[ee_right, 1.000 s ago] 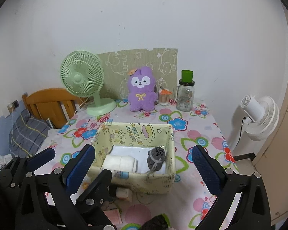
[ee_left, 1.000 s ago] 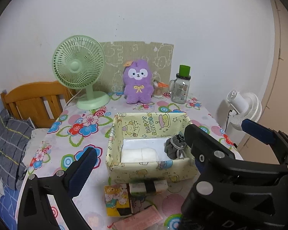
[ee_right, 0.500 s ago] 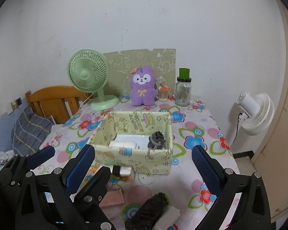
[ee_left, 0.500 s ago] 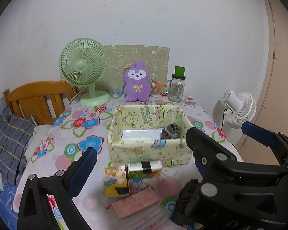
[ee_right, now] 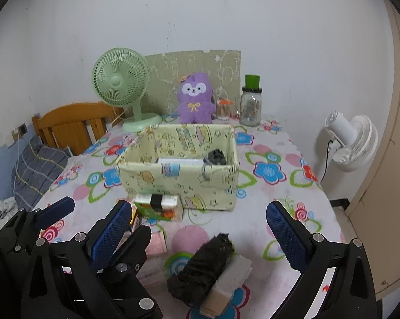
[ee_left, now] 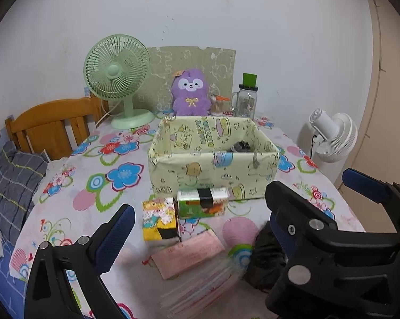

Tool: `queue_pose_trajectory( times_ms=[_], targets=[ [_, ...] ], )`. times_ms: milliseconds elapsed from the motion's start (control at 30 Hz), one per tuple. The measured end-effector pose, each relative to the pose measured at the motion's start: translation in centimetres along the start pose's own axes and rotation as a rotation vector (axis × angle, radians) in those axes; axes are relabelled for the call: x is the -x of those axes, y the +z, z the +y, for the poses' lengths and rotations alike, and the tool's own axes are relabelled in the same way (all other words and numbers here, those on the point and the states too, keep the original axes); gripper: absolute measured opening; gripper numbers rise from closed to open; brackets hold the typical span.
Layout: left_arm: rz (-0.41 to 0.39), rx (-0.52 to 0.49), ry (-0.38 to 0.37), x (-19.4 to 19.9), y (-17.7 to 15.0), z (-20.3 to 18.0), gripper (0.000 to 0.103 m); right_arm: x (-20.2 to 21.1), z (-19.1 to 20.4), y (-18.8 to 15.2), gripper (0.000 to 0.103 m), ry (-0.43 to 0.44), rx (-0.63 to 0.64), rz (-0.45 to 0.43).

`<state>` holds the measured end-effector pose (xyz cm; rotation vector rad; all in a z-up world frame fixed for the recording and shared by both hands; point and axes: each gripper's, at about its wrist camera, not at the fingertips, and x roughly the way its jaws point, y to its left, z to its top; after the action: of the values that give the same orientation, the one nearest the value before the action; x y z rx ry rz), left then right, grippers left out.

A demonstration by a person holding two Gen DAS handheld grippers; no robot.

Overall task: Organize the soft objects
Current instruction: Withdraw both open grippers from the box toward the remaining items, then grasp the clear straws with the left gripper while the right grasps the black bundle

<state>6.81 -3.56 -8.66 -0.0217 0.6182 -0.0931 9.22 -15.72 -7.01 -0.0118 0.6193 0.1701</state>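
A yellow fabric storage box (ee_left: 213, 170) (ee_right: 178, 180) stands mid-table; a dark grey soft item (ee_right: 216, 156) and something white lie inside. A black fuzzy soft item (ee_right: 202, 265) lies on a white folded cloth (ee_right: 232, 281) at the table's near edge, between my right gripper's fingers. It also shows in the left wrist view (ee_left: 266, 257). My right gripper (ee_right: 197, 239) is open and empty just above it. My left gripper (ee_left: 200, 228) is open and empty, to its left. A purple plush (ee_left: 190, 93) sits at the back.
Small cartons (ee_left: 200, 203), a pink packet (ee_left: 189, 255) and clear plastic lie in front of the box. A green fan (ee_left: 117, 79), a glass jar with a green lid (ee_left: 246, 98) and a cardboard panel stand at the back. A white fan (ee_left: 335, 138) is off the right edge, a wooden chair (ee_left: 51, 125) to the left.
Both grippers have pulled back and lowered away from the box. The cartons, the pink packet and the black fuzzy item at the near edge have come into view.
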Motion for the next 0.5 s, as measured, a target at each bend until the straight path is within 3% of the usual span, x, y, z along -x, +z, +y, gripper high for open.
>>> queue_pose_trajectory(
  times_ms=[500],
  targets=[
    [0.048,-0.016,-0.022,-1.4,-3.5,-0.1,0.099,-1.8,0.3,-3.6,0.102,-0.008,-0.005,0.07]
  ],
)
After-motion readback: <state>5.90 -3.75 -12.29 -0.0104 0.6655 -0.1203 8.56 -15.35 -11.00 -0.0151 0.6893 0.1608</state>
